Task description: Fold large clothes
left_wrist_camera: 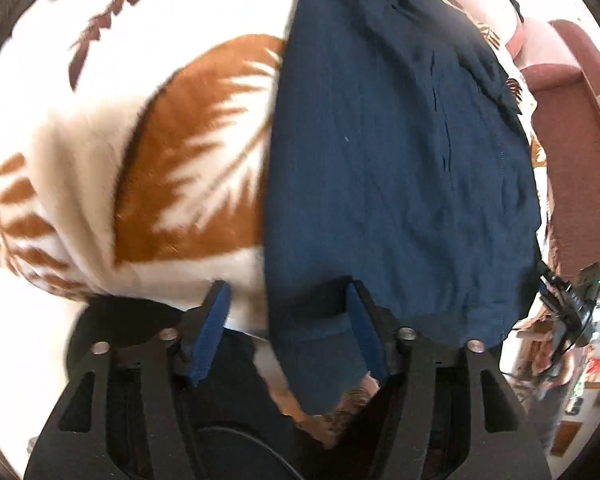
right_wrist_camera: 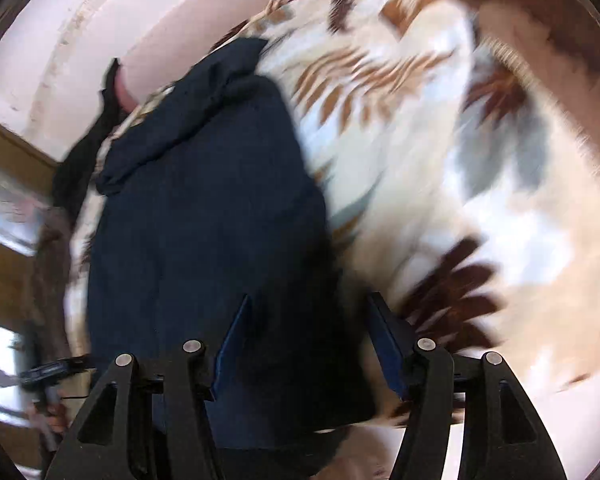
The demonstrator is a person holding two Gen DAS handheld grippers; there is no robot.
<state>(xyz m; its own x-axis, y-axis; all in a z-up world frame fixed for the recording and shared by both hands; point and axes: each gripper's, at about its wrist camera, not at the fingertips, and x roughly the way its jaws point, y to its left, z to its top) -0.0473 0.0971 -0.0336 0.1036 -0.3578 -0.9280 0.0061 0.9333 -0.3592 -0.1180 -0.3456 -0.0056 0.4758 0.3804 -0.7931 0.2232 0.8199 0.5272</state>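
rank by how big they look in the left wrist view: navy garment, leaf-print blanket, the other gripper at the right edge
1-2. leaf-print blanket and navy garment: about alike, too close to rank.
3. right gripper: smallest, partly cut off at the edge.

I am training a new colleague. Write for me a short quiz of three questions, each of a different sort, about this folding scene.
1. True or false: the left hand-held gripper is clamped shut on the navy garment.
2. Multiple choice: what does the navy garment lie on? A) a bare wooden table B) a cream blanket with brown leaf print C) a grey carpet
3. Fill in: in the right wrist view, the right hand-held gripper has its jaws ____.

Key
1. False; its jaws stand open, with the garment's edge between them.
2. B, the leaf-print blanket.
3. Open.
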